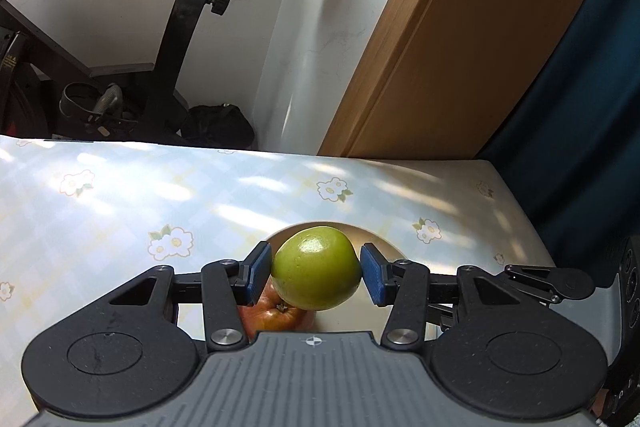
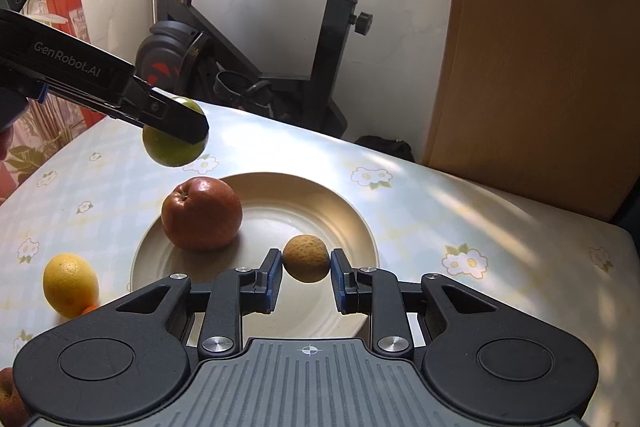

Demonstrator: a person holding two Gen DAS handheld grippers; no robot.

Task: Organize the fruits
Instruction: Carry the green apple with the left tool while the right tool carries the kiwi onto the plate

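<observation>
My left gripper is shut on a green apple and holds it in the air above the cream plate. In the right wrist view the green apple hangs above the plate's far left rim. A red apple lies on the left of the plate; it shows below the green apple in the left wrist view. My right gripper is shut on a small brownish orange low over the plate.
A yellow lemon lies on the flowered tablecloth left of the plate, a small orange fruit beside it. Another red apple shows at the bottom left. An exercise bike and a wooden panel stand behind the table.
</observation>
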